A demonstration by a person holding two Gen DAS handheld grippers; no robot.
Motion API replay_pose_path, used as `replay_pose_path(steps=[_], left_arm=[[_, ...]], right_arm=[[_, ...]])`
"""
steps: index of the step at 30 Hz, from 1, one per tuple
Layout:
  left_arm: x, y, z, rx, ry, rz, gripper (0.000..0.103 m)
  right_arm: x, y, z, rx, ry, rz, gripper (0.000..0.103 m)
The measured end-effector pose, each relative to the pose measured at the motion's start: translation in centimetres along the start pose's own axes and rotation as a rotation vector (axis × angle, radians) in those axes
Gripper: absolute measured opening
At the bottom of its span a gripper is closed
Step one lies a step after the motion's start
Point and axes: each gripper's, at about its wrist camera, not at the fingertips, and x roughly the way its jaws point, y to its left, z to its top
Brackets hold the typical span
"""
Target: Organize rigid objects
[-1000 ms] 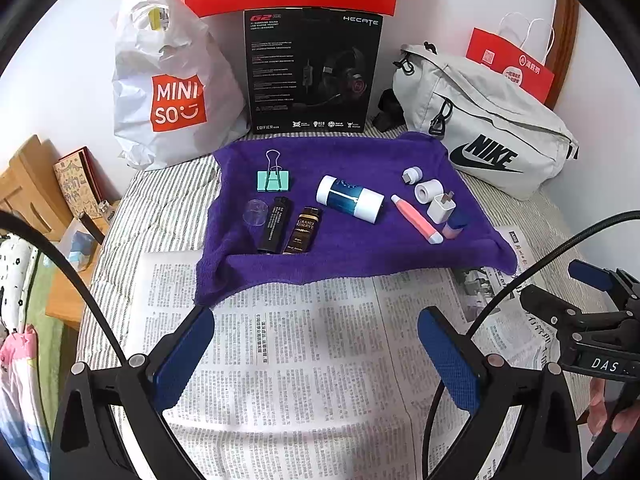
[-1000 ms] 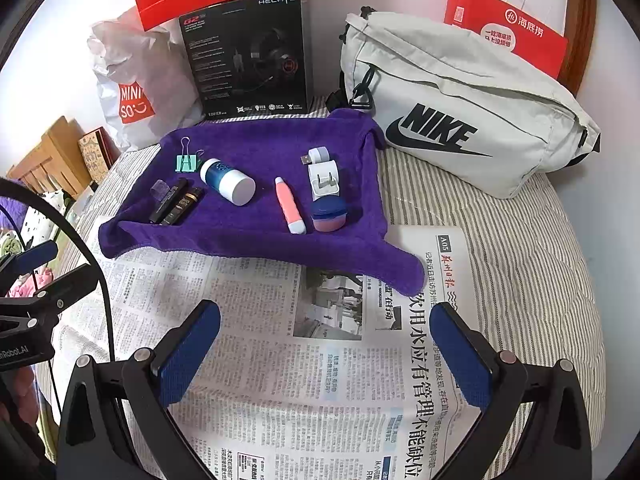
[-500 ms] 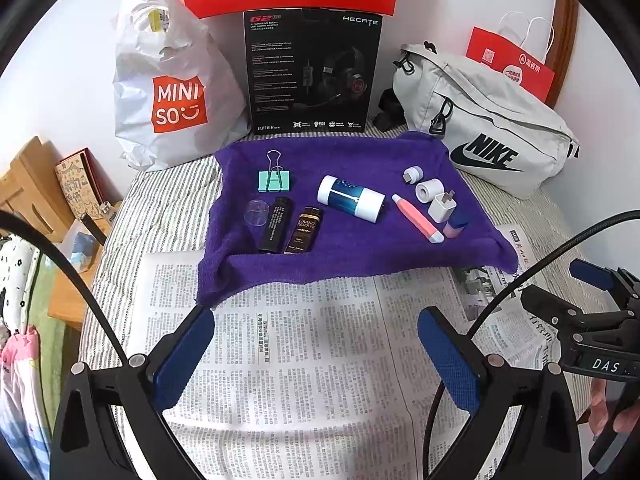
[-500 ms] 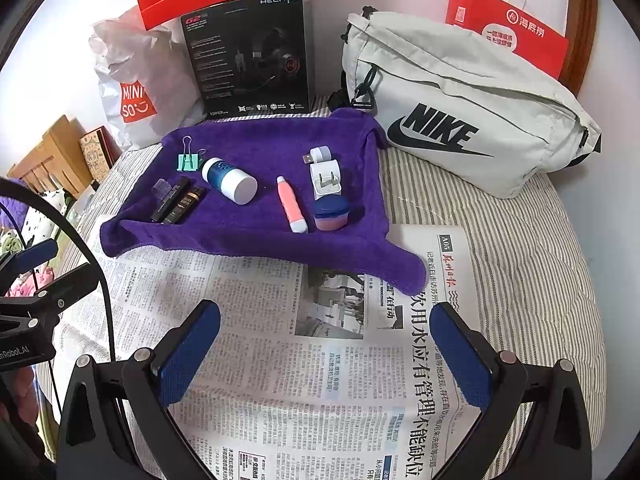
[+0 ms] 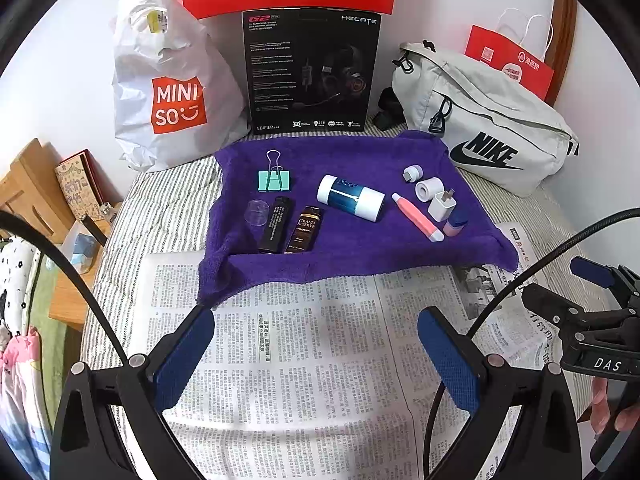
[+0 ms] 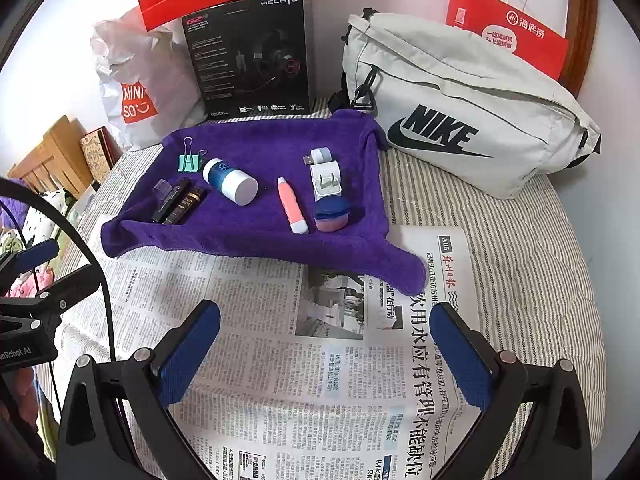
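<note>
The small rigid things all lie on a purple towel (image 5: 352, 248) spread across the far half of a striped bed (image 6: 532, 248). Near the towel's far-left corner sits a mint binder clip (image 5: 274, 180), handles pointing to the far edge. Toward the near-left edge lie a clear cap (image 5: 257, 213), a black lighter (image 5: 275, 224) and a brown Grand Reserve tube (image 5: 304, 229), the last two side by side, lengthwise toward the near edge. At the towel's middle a white-and-blue bottle (image 5: 351, 197) lies on its side. Right of it a pink pen-shaped tube (image 5: 417, 217) lies slanted. Toward the far-right corner are a small USB adapter (image 5: 412, 173) and a white roll (image 5: 429, 189); just nearer stands a white charger plug (image 5: 441, 205), and beside it, near the right edge, a pink jar with a blue lid (image 6: 331, 214).

A newspaper (image 5: 304, 360) covers the bed's near half, with the towel's near edge overlapping it. Both grippers hover over this paper, well short of the towel: the left gripper (image 5: 316, 360) and the right gripper (image 6: 326, 350) each have jaws wide apart, holding nothing.

Along the bed's far edge stand a Miniso bag (image 5: 172, 92), a black headset box (image 5: 312, 72), a grey Nike bag (image 6: 460, 108) and a red paper bag (image 6: 508, 28).
</note>
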Motion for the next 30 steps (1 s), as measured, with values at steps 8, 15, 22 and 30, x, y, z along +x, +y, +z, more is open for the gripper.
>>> replay_pose_path(steps=[8,15,22,30], left_arm=[[0.04,-0.06,0.05,0.0,0.001,0.002,0.103],[0.04,0.07,0.11,0.002,0.002,-0.004,0.103],[0.04,-0.04,0.12,0.003,0.001,0.0,0.103],[0.03,-0.44,0.26,0.006,-0.004,-0.001,0.103]], right_arm=[[-0.08,0.03,-0.01,0.001,-0.007,0.006,0.103],[-0.23,-0.05,-0.04,0.002,-0.006,0.003,0.103],[-0.08,0.01,0.05,-0.004,-0.001,0.006,0.103],[0.02,0.14,0.0,-0.004,-0.001,0.013,0.103]])
